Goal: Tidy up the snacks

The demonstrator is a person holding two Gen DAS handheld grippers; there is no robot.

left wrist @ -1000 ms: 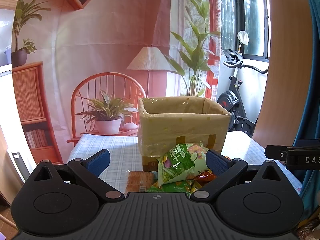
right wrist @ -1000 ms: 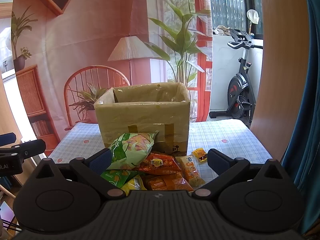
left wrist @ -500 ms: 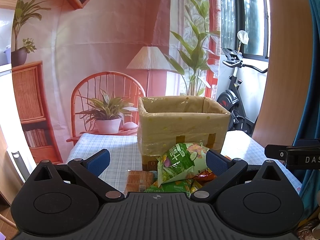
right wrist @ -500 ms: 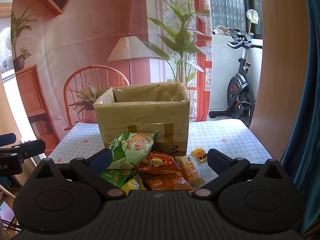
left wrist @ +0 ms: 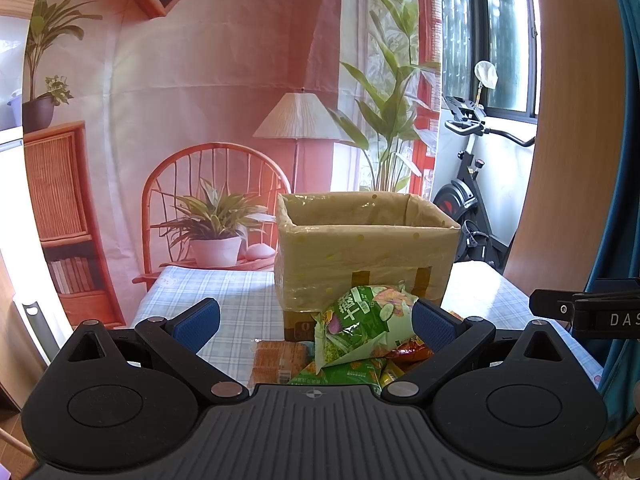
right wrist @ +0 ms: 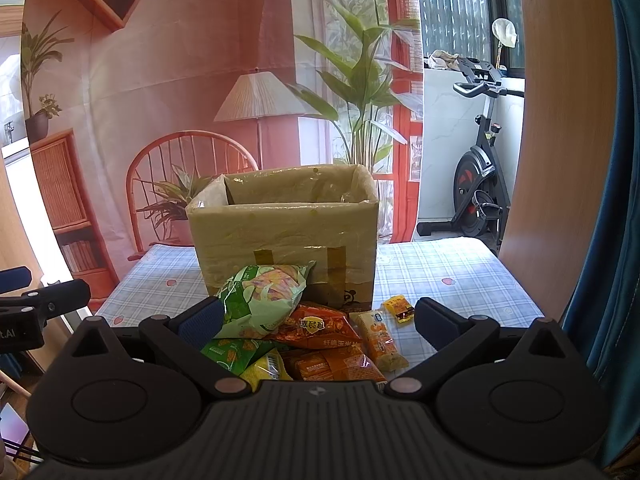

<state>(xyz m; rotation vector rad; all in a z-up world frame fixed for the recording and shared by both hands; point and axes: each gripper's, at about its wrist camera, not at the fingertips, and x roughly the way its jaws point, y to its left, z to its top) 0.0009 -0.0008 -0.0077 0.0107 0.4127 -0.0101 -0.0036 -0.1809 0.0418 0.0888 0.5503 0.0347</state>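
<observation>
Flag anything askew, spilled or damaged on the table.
Nothing spilled or damaged. The snack packets lie in a loose heap before the plastic-wrapped cardboard box, the large green chip bag tilted on top. Small yellow candy packet sits apart.

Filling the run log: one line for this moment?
left gripper open | right gripper open | snack pile before cardboard box | nothing grasped

The right hand-held gripper (right wrist: pixel 316 320) is spread wide above a snack pile (right wrist: pixel 296 336) on the worktop (right wrist: pixel 448 276). A cardboard box (right wrist: pixel 284 240) stands just behind the pile.
</observation>
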